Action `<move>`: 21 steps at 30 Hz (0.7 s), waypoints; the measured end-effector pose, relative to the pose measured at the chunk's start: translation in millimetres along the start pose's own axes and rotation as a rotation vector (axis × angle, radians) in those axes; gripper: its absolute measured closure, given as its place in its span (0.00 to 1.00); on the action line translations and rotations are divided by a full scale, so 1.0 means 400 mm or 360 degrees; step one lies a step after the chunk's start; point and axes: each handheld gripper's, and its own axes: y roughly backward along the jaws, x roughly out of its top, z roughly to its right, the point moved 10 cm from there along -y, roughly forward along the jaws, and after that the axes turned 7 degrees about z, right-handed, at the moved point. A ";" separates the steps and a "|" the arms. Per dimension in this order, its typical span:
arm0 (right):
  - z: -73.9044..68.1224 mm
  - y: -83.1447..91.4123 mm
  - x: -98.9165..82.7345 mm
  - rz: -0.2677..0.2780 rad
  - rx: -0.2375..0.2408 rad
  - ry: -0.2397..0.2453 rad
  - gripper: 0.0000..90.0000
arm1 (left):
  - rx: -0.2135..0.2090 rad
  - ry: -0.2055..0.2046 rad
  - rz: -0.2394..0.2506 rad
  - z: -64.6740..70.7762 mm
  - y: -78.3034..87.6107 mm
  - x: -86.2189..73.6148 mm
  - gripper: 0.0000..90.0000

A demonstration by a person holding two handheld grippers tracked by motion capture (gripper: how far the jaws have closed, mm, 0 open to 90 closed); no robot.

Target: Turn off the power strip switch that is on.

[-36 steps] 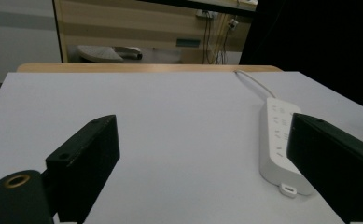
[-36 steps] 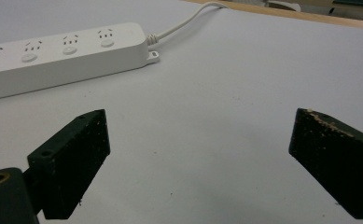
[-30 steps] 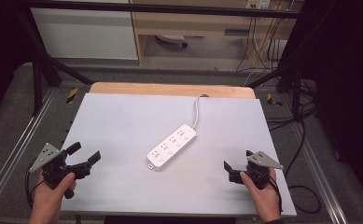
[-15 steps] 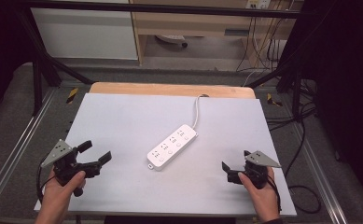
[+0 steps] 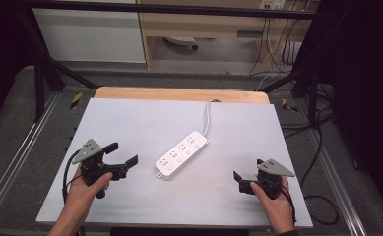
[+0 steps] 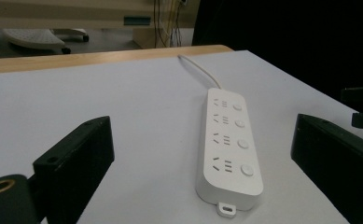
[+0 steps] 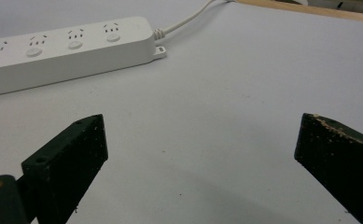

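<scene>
Tongs, two sets, hand-held, are noted nearest the front edge of the surface [image 5: 130, 123]. Left tongs [image 5: 121, 153] are carried low over the pale sheet, jaws spread wide and holding nothing; in the left gripper view the power strip [image 6: 228, 147] is framed between them, its near end just ahead, which suggests they are lined up on that end for an approach. Right tongs [image 5: 240, 180] are kept near the right front corner, jaws likewise wide apart and empty, aimed across bare sheet toward the strip's cord end; they are judged to be waiting in reserve.

Power strip, white, four sockets each with a round button, is laid flat and diagonally at mid-surface, between both tongs and touched by neither. A small mounting tab is seen at its near end.

Cord [image 5: 207, 118], white, is run from the strip's far end back over the far wooden edge [image 5: 179, 93], presumably to leave the working area unobstructed.

Cabinets and hanging cables are recorded beyond.
</scene>
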 end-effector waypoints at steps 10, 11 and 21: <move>-0.001 0.000 -0.004 -0.0016 0.0000 0.0004 0.03 | -0.0021 -0.0026 -0.0116 0.019 -0.070 -0.016 0.08; -0.002 0.000 -0.007 -0.0023 0.0003 0.0003 0.03 | -0.0023 -0.0018 -0.0116 0.021 -0.075 -0.015 0.08; -0.006 0.001 -0.006 -0.0019 0.0013 0.0010 0.03 | -0.0059 -0.0012 -0.0130 0.045 -0.132 -0.006 0.09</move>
